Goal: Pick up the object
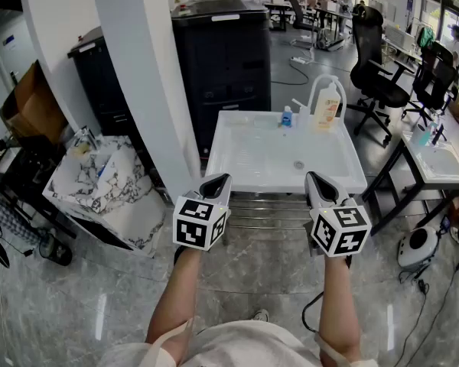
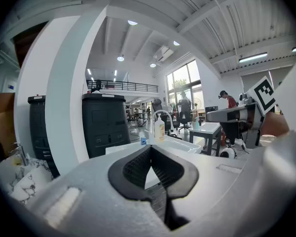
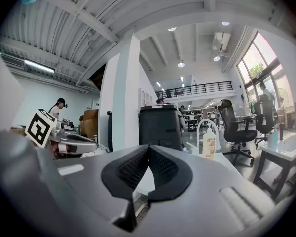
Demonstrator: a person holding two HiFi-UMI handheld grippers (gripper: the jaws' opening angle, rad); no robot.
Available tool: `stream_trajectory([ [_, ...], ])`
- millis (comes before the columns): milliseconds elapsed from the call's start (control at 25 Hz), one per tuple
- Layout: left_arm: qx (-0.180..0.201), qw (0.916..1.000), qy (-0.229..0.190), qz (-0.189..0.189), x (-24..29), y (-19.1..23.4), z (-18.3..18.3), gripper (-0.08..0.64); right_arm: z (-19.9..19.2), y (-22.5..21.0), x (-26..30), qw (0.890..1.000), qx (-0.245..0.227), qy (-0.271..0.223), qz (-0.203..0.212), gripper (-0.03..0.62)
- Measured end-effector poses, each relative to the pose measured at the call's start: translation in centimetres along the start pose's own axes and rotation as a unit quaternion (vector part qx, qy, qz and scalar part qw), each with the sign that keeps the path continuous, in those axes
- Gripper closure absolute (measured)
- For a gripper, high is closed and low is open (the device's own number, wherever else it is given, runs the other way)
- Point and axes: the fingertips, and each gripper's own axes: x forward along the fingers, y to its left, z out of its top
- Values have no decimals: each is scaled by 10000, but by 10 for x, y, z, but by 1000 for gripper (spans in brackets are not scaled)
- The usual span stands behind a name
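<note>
Black cabinet (image 1: 222, 60) behind a white pillar (image 1: 149, 90), white table (image 1: 252, 167) in front, left gripper (image 1: 216, 182) and right gripper (image 1: 316, 180) side by side at its near edge, jaws pressed together and empty, pump bottle (image 1: 328, 107) upright at the far edge, well apart from both grippers, small blue bottle (image 1: 287, 117) near it.

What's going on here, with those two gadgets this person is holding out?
A person stands at a white sink with a hand-held gripper in each hand. The left gripper and the right gripper are side by side near the sink's front edge. Both have their jaws closed on nothing. A pump bottle and a small blue bottle stand at the far edge, untouched, so nothing has been picked up yet.
</note>
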Motion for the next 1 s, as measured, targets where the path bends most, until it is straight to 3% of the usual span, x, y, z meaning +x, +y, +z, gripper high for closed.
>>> stream_trajectory([
  [600, -171, 9997, 24, 151, 51, -3, -3, 552, -10, -29, 26, 9994, -13, 92, 319, 592],
  [1000, -201, 9994, 82, 257, 77, -17, -1, 508, -17, -61, 27, 9991, 46, 113, 406, 592],
])
